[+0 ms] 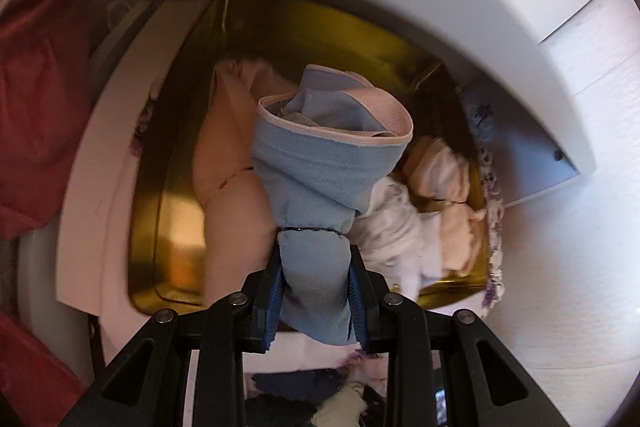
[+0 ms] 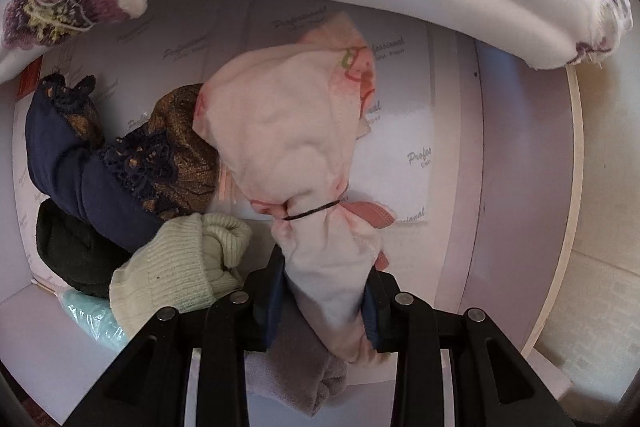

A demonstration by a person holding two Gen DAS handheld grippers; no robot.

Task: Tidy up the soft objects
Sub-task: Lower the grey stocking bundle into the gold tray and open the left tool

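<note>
- Soft objects, small cloth bundles each cinched with a thin black elastic band, are being sorted into containers, and both hands are carrying one
- Left gripper (image 1: pixel 316 283) is clamping the lower end of a light blue rolled garment with a pink elastic waistband (image 1: pixel 320 163), its blue pads pressing in on both sides of the cloth below the band
- That blue bundle is hanging over a shiny gold rectangular metal tin (image 1: pixel 168 219), which is already holding a peach-coloured tied bundle (image 1: pixel 232 163) on one side and white and cream crumpled cloths (image 1: pixel 424 211) on the other
- Right gripper (image 2: pixel 326 311) is pinching the tail of a pale pink tied cloth bundle with a printed motif (image 2: pixel 288 131), jaws closed tight on the fabric
- This pink bundle is standing above a white paper-lined shelf compartment (image 2: pixel 400 155), just beside a navy lace-trimmed garment roll (image 2: pixel 80 163), a pale green ribbed knit roll (image 2: pixel 180 255) and a dark green cloth (image 2: pixel 68 251)
- Step in hand, as I am reading it, is the carry-and-place stage for both bundles, with neither yet released
- Next move is calling for lowering the blue bundle into the free gap between the peach and white cloths before opening the pads
- Likewise the pink one is needing a bare spot on the paper liner, clear of the dark pile, so nothing is getting pushed over
</note>
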